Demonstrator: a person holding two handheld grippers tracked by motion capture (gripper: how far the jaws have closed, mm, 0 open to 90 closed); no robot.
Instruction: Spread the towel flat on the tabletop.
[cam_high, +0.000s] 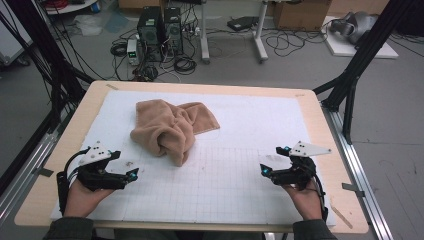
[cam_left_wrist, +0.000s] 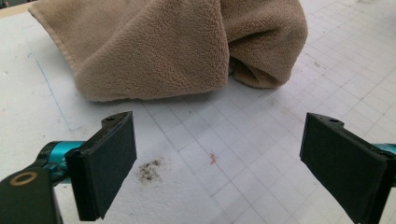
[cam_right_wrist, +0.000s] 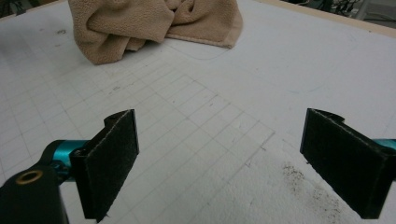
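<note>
Towel, tan, crumpled mid-desk; left claw and right claw both wide open, empty, well apart from it.

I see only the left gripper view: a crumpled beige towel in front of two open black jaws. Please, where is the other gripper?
Observer: In the high view the right gripper is low at the right side of the white gridded mat, apart from the beige towel.
Operator: Is it holding something?
Observer: No. The right gripper view shows its jaws wide apart with bare mat between them.
Operator: Is the towel flat at its far side?
Observer: Partly. In the high view one flatter corner spreads toward the right behind the bunched part.
Operator: Is the left gripper touching the towel?
Observer: No, the high view shows bare mat between them.
</note>
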